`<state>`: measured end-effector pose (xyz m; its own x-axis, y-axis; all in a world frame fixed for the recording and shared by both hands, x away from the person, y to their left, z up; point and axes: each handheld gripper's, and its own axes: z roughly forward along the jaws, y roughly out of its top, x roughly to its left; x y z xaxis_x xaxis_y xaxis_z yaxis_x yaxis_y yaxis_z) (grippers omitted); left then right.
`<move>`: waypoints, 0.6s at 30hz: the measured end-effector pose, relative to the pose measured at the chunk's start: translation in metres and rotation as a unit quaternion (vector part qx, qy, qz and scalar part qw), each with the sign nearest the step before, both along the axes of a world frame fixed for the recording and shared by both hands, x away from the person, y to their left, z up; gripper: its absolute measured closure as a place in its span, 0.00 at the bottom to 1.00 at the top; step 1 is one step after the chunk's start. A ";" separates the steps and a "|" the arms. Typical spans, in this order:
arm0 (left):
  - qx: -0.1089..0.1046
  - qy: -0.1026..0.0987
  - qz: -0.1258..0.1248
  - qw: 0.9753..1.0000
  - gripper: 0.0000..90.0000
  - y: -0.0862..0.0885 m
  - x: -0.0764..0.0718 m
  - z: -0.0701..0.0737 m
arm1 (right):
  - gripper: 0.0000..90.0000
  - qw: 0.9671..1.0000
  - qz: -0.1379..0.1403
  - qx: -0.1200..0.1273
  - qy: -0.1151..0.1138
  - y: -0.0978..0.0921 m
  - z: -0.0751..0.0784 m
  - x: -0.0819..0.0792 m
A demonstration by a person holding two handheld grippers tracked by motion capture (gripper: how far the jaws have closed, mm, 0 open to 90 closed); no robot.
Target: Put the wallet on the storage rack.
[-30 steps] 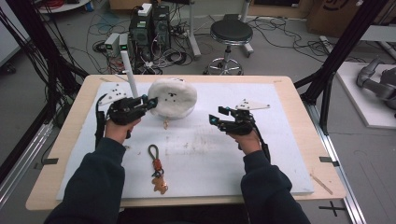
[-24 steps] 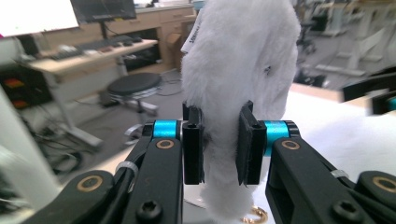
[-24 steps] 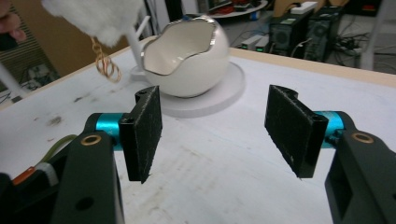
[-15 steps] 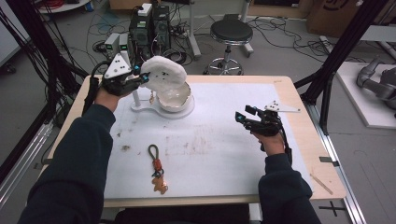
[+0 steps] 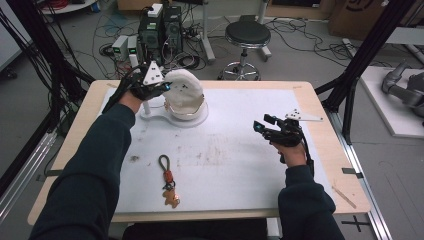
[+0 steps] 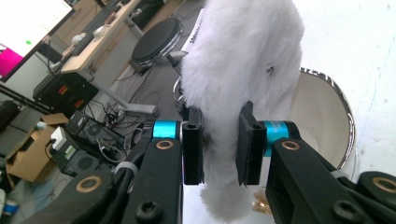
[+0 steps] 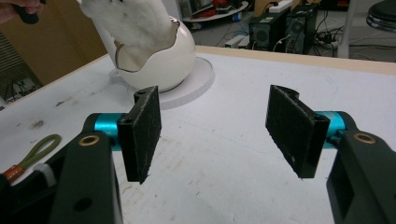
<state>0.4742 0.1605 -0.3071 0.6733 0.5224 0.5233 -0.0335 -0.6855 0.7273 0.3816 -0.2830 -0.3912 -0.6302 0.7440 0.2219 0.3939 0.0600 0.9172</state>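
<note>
My left gripper (image 5: 164,88) (image 6: 219,142) is shut on a white fluffy fabric piece (image 5: 184,84) (image 6: 243,56), holding it up above a white egg-shaped shell (image 5: 186,109) (image 6: 327,121) that stands on a white base (image 5: 167,118) at the table's back left. The fabric's lower end hangs between the jaws, over the shell's opening. My right gripper (image 5: 259,127) (image 7: 215,128) hovers open over the white mat (image 5: 230,150) at the right, nothing between its pads. It faces the shell (image 7: 156,60) and the lifted fabric (image 7: 130,21).
A keychain with a green loop and a small brown figure (image 5: 169,182) (image 7: 28,156) lies on the mat near the front. Beyond the table's far edge stand a stool (image 5: 246,35), computers (image 5: 160,30) and cables. Black frame posts (image 5: 350,85) rise at the right.
My left gripper has lifted the fluffy fabric from the shell toward the back left. The right gripper has drawn away to the right side of the mat.
</note>
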 end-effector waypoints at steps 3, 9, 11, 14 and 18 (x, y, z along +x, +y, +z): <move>-0.009 -0.007 -0.001 1.000 0.83 -0.002 0.000 0.011 | 0.40 1.000 0.001 0.000 0.000 0.000 0.000 0.000; -0.033 -0.021 -0.002 0.999 0.83 0.002 -0.001 0.030 | 0.40 1.000 0.002 0.003 0.003 0.000 -0.001 0.001; -0.035 -0.022 -0.001 0.999 0.83 0.002 0.000 0.028 | 0.40 1.000 0.003 0.003 0.005 0.000 -0.001 0.001; -0.024 -0.020 0.000 1.000 0.83 -0.002 0.002 0.022 | 0.40 1.000 0.004 0.004 0.003 0.001 -0.001 0.001; -0.017 -0.017 -0.004 1.000 0.83 -0.008 0.004 0.013 | 0.40 1.000 0.004 0.005 0.006 0.000 -0.001 0.001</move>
<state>0.4784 0.1527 -0.2937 0.6592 0.5354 0.5279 -0.0635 -0.6600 0.7486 0.3823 -0.2829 -0.3922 -0.6341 0.7362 0.2364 0.4037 0.0545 0.9133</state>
